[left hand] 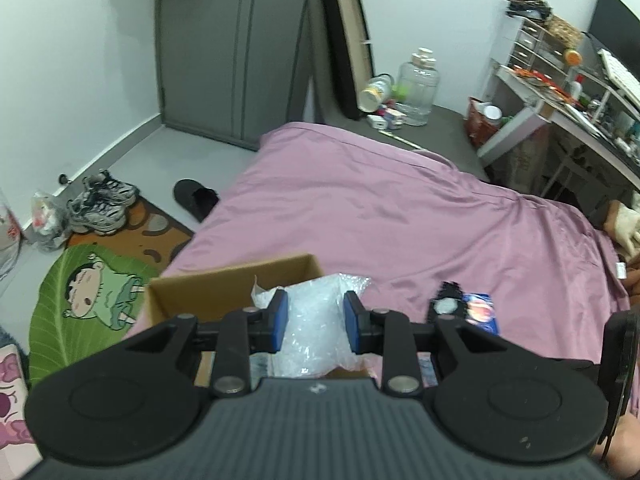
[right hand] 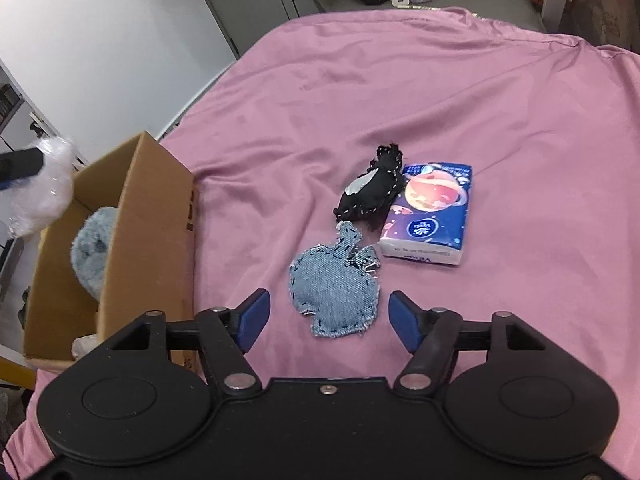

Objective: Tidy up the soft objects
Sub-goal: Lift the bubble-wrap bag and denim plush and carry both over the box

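A clear plastic bag (left hand: 320, 320) is being pinched between the half-closed pads of the left gripper (left hand: 316, 322), just above the box (right hand: 120, 240) on the bed (right hand: 440, 100). The right gripper (right hand: 328, 320) is being held wide open, gripping nothing, over the denim pad (right hand: 334, 292) right of the box. Beyond it, a black pad (right hand: 370, 192) is touching a tissue pack (right hand: 426, 216). A blue plush (right hand: 94, 252) is lying inside the box.

A home bedroom: pink-sheeted bed (left hand: 380, 200), grey wardrobe (left hand: 228, 48), sneakers (left hand: 102, 202) on a cartoon rug (left hand: 92, 300)
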Demonstrator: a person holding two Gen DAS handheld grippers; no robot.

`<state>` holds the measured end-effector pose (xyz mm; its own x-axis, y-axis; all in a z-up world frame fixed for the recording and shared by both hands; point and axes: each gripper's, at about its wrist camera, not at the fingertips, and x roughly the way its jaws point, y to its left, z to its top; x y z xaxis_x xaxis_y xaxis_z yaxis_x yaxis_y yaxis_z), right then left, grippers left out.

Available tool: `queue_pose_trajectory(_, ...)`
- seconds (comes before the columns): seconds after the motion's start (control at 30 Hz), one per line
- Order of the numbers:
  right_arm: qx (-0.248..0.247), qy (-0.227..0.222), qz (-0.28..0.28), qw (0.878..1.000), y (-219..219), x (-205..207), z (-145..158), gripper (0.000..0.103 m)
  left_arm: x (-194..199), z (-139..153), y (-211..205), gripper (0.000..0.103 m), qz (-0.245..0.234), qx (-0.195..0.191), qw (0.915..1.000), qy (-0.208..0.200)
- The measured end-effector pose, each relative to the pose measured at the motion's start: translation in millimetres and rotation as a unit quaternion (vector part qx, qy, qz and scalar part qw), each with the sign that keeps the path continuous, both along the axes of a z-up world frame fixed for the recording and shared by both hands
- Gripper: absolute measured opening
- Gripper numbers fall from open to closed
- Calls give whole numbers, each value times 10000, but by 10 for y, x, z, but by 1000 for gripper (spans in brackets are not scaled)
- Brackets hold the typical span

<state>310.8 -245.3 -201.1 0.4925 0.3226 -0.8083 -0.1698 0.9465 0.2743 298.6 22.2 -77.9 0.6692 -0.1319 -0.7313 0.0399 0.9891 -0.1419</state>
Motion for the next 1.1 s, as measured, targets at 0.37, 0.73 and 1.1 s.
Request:
queue_pose_trajectory(0.37,-200,70,177,9996,128,176,-159,64,234,-251,418,28,417,199,9987,214)
queue_pose_trajectory(0.73,12,-69,393,9992,135,153,14,20,292,-453,516,32,639,475,9958,440)
queue_pose_trajectory(1.1,214,-574,706,9956,375,111,595,20,55,-184,519,50,563,313,9979,91)
